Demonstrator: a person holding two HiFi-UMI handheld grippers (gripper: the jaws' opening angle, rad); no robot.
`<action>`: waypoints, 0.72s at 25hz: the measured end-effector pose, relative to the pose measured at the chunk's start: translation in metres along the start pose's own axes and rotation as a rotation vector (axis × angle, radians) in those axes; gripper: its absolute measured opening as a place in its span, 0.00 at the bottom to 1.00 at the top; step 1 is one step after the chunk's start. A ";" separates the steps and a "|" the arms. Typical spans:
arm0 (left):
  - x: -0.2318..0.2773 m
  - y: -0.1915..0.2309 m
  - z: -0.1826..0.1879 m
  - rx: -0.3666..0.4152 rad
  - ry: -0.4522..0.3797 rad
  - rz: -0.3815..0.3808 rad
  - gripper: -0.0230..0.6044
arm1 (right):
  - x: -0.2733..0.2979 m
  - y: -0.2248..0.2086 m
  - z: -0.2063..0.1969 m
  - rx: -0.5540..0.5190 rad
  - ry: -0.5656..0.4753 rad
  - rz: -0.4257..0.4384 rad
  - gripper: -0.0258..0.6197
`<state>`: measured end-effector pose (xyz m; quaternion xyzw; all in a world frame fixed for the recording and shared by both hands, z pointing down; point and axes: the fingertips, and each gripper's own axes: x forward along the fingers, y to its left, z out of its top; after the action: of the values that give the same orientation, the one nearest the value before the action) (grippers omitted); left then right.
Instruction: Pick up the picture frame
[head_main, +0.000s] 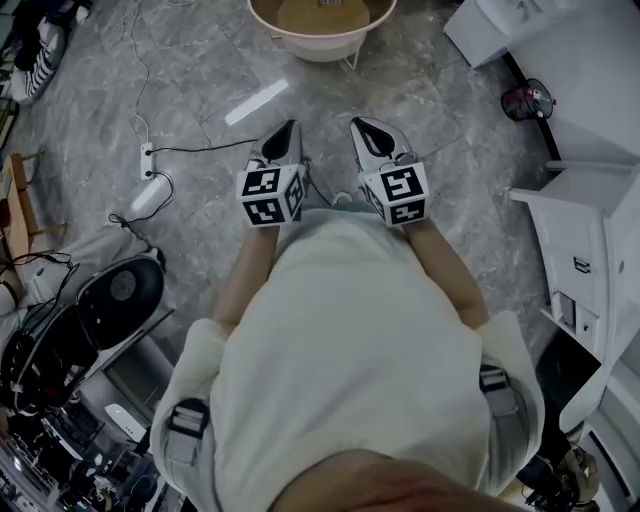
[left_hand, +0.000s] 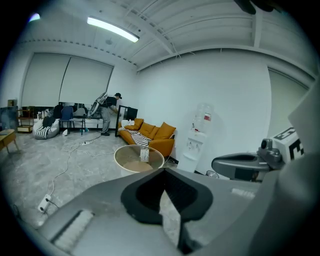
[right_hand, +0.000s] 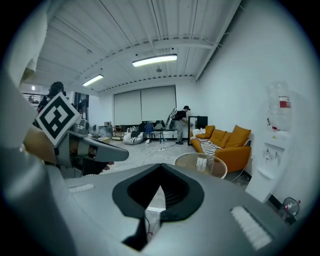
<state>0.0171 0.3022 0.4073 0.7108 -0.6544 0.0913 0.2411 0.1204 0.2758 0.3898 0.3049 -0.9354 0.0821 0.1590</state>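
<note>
Left gripper (head_main: 285, 132): grey two-jaw claw with a black-and-white marker cube; its jaws are pressed together with nothing between them, and it points forward and a little down.
Right gripper (head_main: 362, 126): the same build, just right of the left one; its jaws are also closed on nothing.
Floor (head_main: 200, 80): grey marble-pattern tiles under both claws. A white power strip (head_main: 147, 160) and a thin black cable lie on them to the left.
Round table (head_main: 320, 45): a pale-rimmed, tan-topped table on the floor, just beyond both claw tips.
Picture frame (left_hand: 144, 154): a small pale rectangle standing upright on the round table, far from both claws and touched by neither. Its print is too small to read.
Room, right: a white water dispenser (left_hand: 197, 140) against a white wall, with white cabinets (head_main: 590, 250) nearer.
Room, far: an orange sofa (left_hand: 152, 135) with a striped cloth on it stands behind the table. A person (left_hand: 107, 114) stands farther off by chairs and desks, before tall blinds.
Ceiling: white beams with lit tube lamps (left_hand: 112, 29).
</note>
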 end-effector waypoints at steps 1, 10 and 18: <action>-0.001 -0.002 -0.004 -0.003 0.003 0.003 0.04 | -0.002 0.001 -0.004 -0.002 0.010 0.007 0.04; -0.002 0.004 -0.019 -0.018 0.046 0.009 0.04 | 0.010 0.001 -0.022 0.053 0.079 0.015 0.04; 0.046 0.015 -0.013 -0.041 0.068 -0.008 0.04 | 0.040 -0.025 -0.021 0.112 0.098 0.071 0.04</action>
<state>0.0106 0.2667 0.4422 0.7050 -0.6446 0.1012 0.2780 0.1097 0.2388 0.4248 0.2754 -0.9308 0.1547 0.1841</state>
